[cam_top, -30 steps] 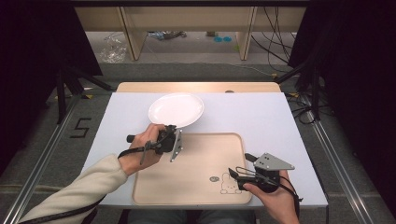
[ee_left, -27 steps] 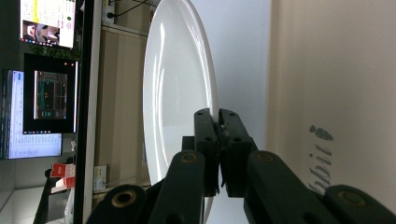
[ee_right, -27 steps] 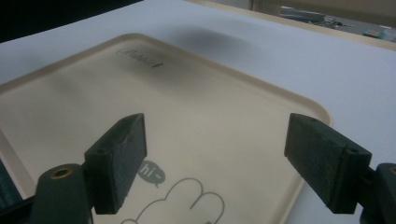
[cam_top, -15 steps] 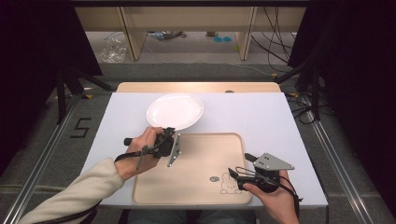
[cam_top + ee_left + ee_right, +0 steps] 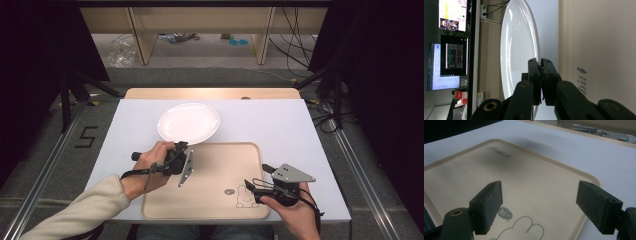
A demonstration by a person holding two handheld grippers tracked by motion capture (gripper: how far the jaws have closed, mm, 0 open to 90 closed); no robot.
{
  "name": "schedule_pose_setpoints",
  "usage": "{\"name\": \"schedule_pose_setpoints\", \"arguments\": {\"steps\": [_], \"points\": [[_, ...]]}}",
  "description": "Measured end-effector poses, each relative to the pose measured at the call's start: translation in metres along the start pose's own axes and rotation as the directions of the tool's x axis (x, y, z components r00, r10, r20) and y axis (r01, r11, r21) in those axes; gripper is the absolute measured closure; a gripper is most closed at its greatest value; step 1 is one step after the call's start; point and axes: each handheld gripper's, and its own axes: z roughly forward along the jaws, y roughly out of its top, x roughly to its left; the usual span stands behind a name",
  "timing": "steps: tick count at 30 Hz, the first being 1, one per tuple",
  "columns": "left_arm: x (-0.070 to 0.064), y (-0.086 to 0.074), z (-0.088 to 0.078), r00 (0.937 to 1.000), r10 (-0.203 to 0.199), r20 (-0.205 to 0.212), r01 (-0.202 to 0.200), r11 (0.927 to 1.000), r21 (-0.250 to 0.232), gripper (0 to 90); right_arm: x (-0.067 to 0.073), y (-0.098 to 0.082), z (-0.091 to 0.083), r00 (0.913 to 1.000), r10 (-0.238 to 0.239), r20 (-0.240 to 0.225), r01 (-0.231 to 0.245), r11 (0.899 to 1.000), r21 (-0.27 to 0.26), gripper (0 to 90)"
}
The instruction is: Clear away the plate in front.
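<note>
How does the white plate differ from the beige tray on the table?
The plate is round, glossy white and plain; the tray is rectangular with rounded corners, matte beige, and carries a small rabbit drawing. The plate is the smaller of the two and sits beyond the tray. The left hand-held gripper is shut on the plate's rim; the tray is ungripped. Both are shallow and empty.

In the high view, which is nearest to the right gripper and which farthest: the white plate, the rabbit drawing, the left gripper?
1. Rabbit drawing, on the tray just left of the right gripper.
2. Left gripper, across the tray.
3. White plate, beyond the tray.
</note>
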Motion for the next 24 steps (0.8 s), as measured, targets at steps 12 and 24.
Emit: {"name": "schedule_pose_setpoints", "arguments": {"steps": [12,24], "points": [[-0.010,0.003,-0.014,0.9999,-0.002,0.015,0.002,0.9998,-0.021,87.1,-0.001,0.000,0.000,0.9999,-0.012,0.008,0.012,1.000,-0.011,22.0],[-0.016,0.006,-0.027,0.9998,0.009,0.015,-0.009,0.9992,-0.038,87.1,0.000,0.001,0.000,0.9999,-0.010,0.006,0.010,1.000,-0.010,22.0]]}}
